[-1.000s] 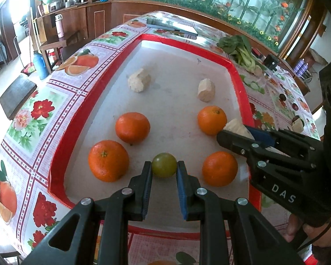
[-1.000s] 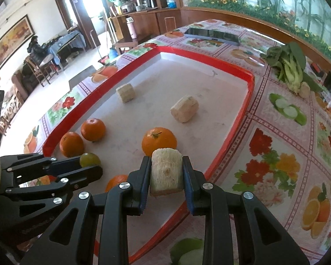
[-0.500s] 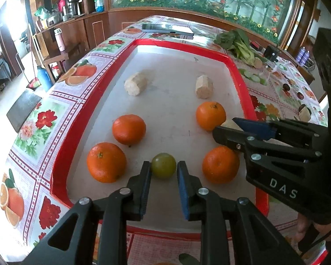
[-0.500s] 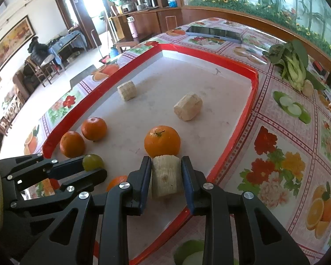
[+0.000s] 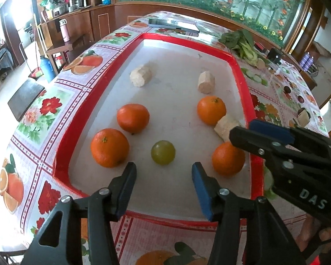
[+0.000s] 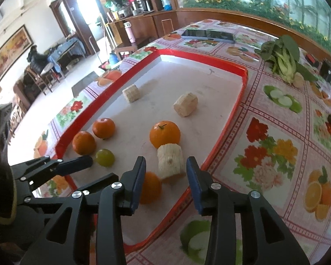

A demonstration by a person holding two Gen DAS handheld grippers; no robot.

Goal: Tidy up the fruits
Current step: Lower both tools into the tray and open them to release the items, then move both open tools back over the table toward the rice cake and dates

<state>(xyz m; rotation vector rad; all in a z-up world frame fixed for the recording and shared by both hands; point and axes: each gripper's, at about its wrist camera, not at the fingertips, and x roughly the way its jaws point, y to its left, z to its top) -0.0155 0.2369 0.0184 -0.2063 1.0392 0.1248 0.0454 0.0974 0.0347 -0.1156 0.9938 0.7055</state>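
A red-rimmed tray (image 5: pixel 238 66) holds several oranges, a green fruit (image 5: pixel 163 152) and three pale peeled chunks. My left gripper (image 5: pixel 164 171) is open and empty, just short of the green fruit, which lies on the tray floor. My right gripper (image 6: pixel 165 165) is open; a pale chunk (image 6: pixel 171 161) stands on the tray between its fingers, free of them, beside an orange (image 6: pixel 164 133). The right gripper also shows in the left wrist view (image 5: pixel 253 130). Another orange (image 5: pixel 228 159) lies near the tray's right rim.
Two oranges (image 5: pixel 109 147) (image 5: pixel 133 118) lie at the tray's left, two pale chunks (image 5: pixel 140 78) (image 5: pixel 206 85) further back. A phone (image 5: pixel 173 25) and leafy greens (image 5: pixel 242 44) lie on the flowered tablecloth beyond the tray.
Both grippers have opened. The left one let go of the green fruit and the right one let go of the pale chunk; both now rest on the tray. Both grippers drew back slightly.
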